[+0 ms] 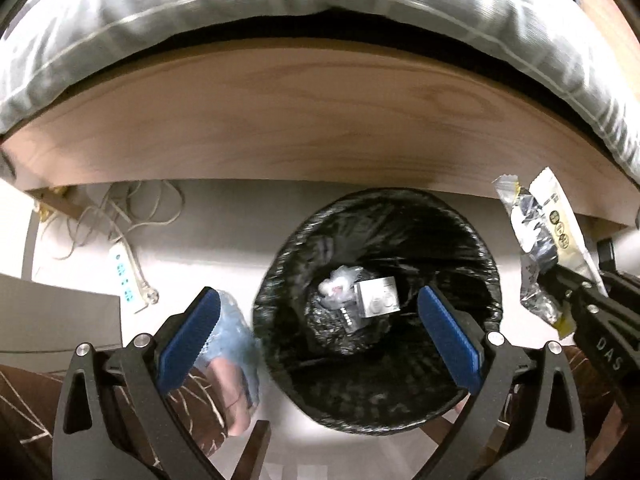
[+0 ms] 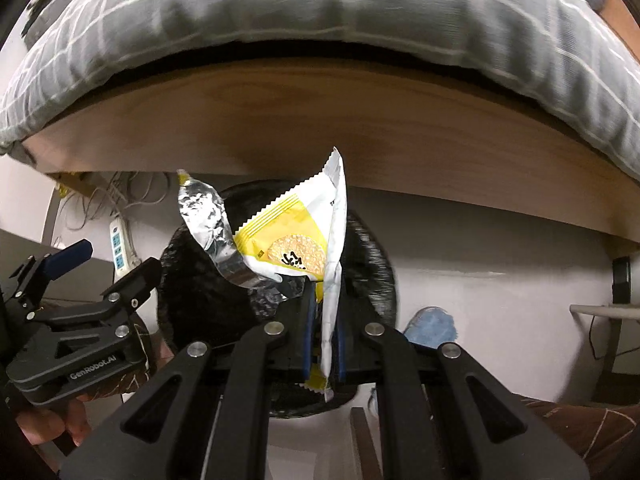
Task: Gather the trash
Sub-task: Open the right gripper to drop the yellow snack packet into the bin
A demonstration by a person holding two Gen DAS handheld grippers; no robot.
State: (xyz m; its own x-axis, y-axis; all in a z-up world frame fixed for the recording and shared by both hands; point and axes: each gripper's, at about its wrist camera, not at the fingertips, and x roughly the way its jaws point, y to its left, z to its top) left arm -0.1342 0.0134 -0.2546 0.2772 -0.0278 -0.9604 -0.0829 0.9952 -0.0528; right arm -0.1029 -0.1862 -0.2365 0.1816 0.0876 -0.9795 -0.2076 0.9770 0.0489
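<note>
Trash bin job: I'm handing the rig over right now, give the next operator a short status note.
Left gripper: open and empty, above the black-lined trash bin.
Right gripper: shut on a yellow and white snack wrapper, beside the bin's rim, not yet over the opening.
Done: a small white box and crumpled clear plastic already lie in the bin.
Left: bring the wrapper over the opening and release it. Whether other trash remains cannot be told from these views.
</note>
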